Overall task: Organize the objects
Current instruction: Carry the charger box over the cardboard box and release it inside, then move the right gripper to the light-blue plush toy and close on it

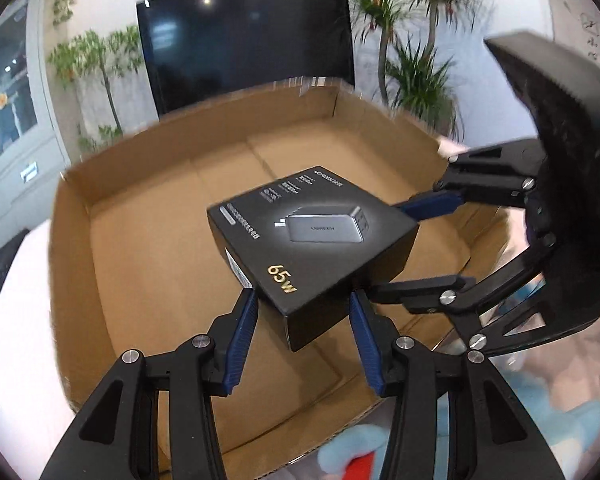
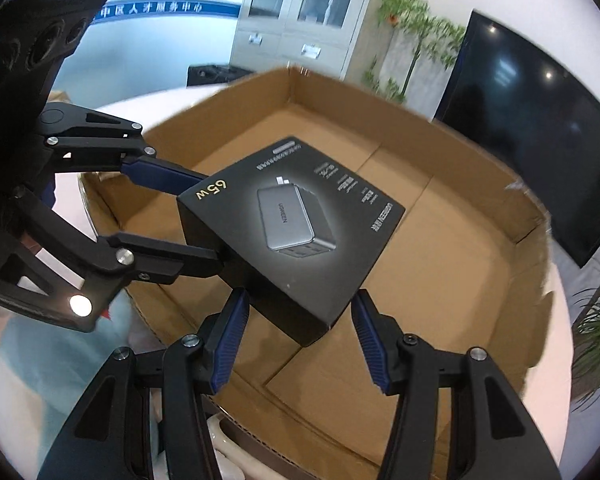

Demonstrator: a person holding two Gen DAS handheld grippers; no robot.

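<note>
A black charger box marked "65W" hangs above the floor of a wide, open cardboard carton. My left gripper is shut on its near corner, one blue pad on each side face. From the right, my right gripper is shut on an adjacent corner. In the right wrist view the same charger box sits tilted over the carton, with my right gripper clamped on its near corner and my left gripper holding its left side. The carton's floor holds nothing else that I can see.
The carton rests on a white table. A dark screen and potted plants stand behind it, and a grey cabinet is farther off. A light blue soft item with a red patch lies by the carton's near edge.
</note>
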